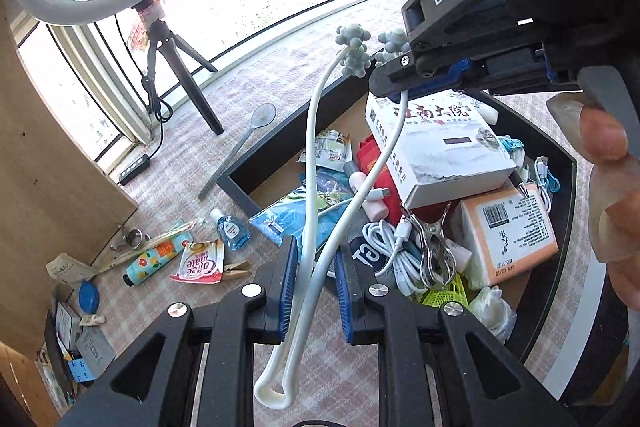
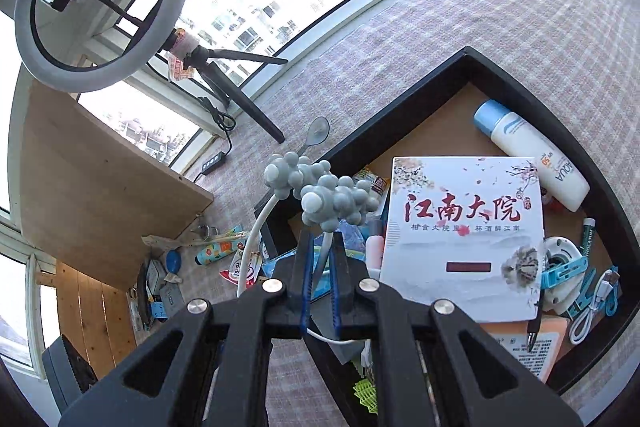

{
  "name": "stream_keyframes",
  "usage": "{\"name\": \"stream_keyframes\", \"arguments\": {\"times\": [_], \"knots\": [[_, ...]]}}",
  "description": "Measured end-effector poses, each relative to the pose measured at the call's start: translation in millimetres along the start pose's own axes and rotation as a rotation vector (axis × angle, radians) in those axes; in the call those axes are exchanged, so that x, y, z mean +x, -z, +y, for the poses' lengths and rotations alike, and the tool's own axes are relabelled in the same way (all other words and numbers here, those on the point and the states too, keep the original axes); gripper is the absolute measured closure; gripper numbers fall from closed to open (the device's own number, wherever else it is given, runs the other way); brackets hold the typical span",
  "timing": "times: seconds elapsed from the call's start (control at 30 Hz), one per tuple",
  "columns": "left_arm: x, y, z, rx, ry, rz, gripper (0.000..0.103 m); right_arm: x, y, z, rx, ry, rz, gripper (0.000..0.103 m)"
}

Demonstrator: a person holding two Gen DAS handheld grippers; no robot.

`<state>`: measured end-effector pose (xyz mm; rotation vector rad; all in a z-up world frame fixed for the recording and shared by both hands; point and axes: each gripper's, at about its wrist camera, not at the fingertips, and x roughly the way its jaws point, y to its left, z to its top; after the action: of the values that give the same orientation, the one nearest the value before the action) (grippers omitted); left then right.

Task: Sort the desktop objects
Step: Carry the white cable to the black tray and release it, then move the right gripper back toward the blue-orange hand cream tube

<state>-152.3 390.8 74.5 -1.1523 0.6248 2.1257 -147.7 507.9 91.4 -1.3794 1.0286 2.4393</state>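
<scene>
Hovering over the black tray [image 2: 472,55] on the checked cloth [image 2: 520,11], I have both claws on one thing: a white U-shaped massager [image 1: 310,163] with two thin arms, each ending in a grey knobbly ball. It hangs in the air above the tray's jumble, over the big white box [image 2: 464,239] with red lettering, touching nothing below as far as I can see.

My left claw [image 1: 316,287] has both arms between its blue pads [image 1: 289,287] near the closed loop end; the jaws stand narrow, and I cannot tell whether the pads truly press on the arms. My right claw [image 2: 322,267] is clamped tight on one arm just below its ball [image 2: 336,201].

I judge it light, springy and smooth, so the arms will flex, spread and slide under a pinch rather than break. The thin stalk under a ball is a good hold, since the ball stops it slipping through. The loop end is the stiffer place for the other grip.

Smaller bits, a white cable [image 1: 390,239] and a wooden clothes peg [image 1: 236,270], lie clear below.
</scene>
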Motion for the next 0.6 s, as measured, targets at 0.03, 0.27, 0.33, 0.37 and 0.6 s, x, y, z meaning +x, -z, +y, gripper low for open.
{"name": "stream_keyframes", "arguments": {"times": [0.03, 0.27, 0.33, 0.37, 0.6], "knots": [[5, -11, -3, 0.017, 0.003, -0.001, 0.085, -2, -7, -8, 0.012, 0.002, -0.008, 0.095], [26, -55, -15, 0.096, 0.006, -0.009, 0.084, -8, -46, -47, 0.069, 0.030, -0.050, 0.095], [31, -66, -16, 0.100, -0.021, -0.015, 0.080, -10, -55, -54, 0.087, 0.024, -0.070, 0.094], [33, -71, -15, 0.092, -0.034, -0.015, 0.073, -12, -59, -57, 0.094, 0.020, -0.082, 0.093], [19, -79, 14, 0.034, -0.037, -0.051, 0.057, -22, -66, -68, 0.117, 0.070, -0.119, 0.067]]}}
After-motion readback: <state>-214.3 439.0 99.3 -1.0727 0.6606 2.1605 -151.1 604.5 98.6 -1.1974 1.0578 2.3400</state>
